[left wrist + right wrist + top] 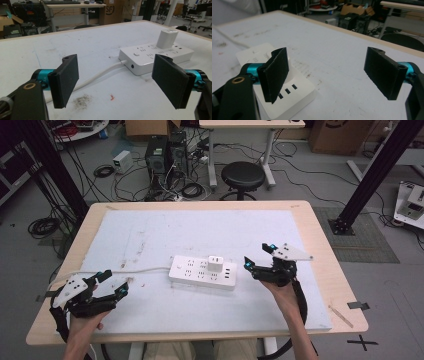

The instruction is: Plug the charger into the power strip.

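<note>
Currently white rectangular plastic power strip (pixel 202 272) lies mid-table on white mat (pixel 150 235), white cube charger (pixel 216 263) seated in socket. Left gripper (pixel 112 284) well apart at cord end, jaws spread, empty. Right gripper (pixel 257 256) just beside strip's far end, jaws spread, empty. Judgement: no grasp yet; reach and grip remain. Right gripper view: charger probably hidden behind near jaw, strip blurred.
</note>
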{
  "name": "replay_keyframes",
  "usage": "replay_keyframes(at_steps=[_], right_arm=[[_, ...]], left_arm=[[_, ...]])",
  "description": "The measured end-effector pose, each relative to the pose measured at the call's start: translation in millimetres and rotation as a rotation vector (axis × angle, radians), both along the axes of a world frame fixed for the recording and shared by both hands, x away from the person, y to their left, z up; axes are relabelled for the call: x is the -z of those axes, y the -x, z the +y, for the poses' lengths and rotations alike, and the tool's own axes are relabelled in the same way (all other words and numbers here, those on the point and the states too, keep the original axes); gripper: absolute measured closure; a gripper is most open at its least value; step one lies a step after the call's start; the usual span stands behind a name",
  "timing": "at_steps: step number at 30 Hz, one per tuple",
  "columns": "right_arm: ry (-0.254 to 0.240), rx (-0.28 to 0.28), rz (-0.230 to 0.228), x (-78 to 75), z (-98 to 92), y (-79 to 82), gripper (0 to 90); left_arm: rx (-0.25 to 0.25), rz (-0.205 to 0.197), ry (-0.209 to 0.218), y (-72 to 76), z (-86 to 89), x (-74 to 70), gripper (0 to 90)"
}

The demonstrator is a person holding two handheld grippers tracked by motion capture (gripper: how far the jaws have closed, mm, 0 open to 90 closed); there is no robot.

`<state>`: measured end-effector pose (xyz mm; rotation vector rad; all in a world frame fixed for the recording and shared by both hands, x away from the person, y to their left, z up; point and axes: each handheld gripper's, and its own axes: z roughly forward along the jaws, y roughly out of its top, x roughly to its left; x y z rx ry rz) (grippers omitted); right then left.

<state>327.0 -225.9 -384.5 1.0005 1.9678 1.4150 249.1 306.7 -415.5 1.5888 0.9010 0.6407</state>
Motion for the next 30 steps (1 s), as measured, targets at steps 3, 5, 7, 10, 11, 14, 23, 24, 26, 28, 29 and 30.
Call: replay_keyframes(at_steps=[3, 5, 7, 10, 11, 14, 23, 24, 26, 28, 29, 30], right_arm=[[-0.058, 0.037, -0.009, 7.8, -11.6, 11.3, 20.4], [-0.062, 0.068, -0.015, 12.3, -16.8, 16.4, 19.9], [-0.055, 0.079, -0.02, 13.6, -18.5, 17.8, 19.9], [-0.036, 0.102, -0.016, 18.4, -26.4, 24.1, 19.9], [-0.041, 0.104, -0.007, 18.9, -27.5, 25.1, 19.9], [-0.042, 0.108, -0.008, 21.1, -31.1, 27.3, 19.9], [-0.042, 0.118, 0.001, 27.2, -39.3, 29.7, 19.9], [-0.042, 0.114, 0.009, 29.5, -40.9, 29.7, 19.9], [-0.04, 0.114, 0.01, 30.3, -41.1, 29.5, 19.9], [-0.038, 0.116, 0.013, 32.1, -42.6, 29.4, 19.9], [-0.042, 0.12, 0.018, 32.3, -42.6, 29.9, 19.9], [-0.043, 0.119, 0.018, 32.6, -42.9, 29.7, 19.9]], left_arm=[[-0.007, 0.0, -0.002, 0.4, 2.0, -0.8, 21.6], [-0.012, 0.002, -0.008, 0.1, 3.6, -0.9, 21.6], [-0.016, 0.002, -0.011, -0.3, 4.9, -0.8, 21.6], [-0.023, 0.004, -0.009, -2.0, 7.1, -0.6, 21.6], [-0.025, 0.004, -0.009, -2.5, 7.5, -0.6, 21.6], [-0.03, 0.005, -0.009, -3.8, 8.6, -0.5, 21.6], [-0.027, 0.009, -0.015, -7.5, 7.1, 0.4, 21.6], [-0.027, 0.011, -0.011, -7.8, 6.6, 0.5, 21.6], [-0.025, 0.01, -0.013, -8.2, 6.0, 0.3, 21.6], [-0.026, 0.01, -0.014, -8.2, 5.9, 0.2, 21.6], [-0.026, 0.01, -0.014, -8.3, 5.9, 0.3, 21.6], [-0.026, 0.009, -0.014, -8.3, 6.2, 0.3, 21.6]])
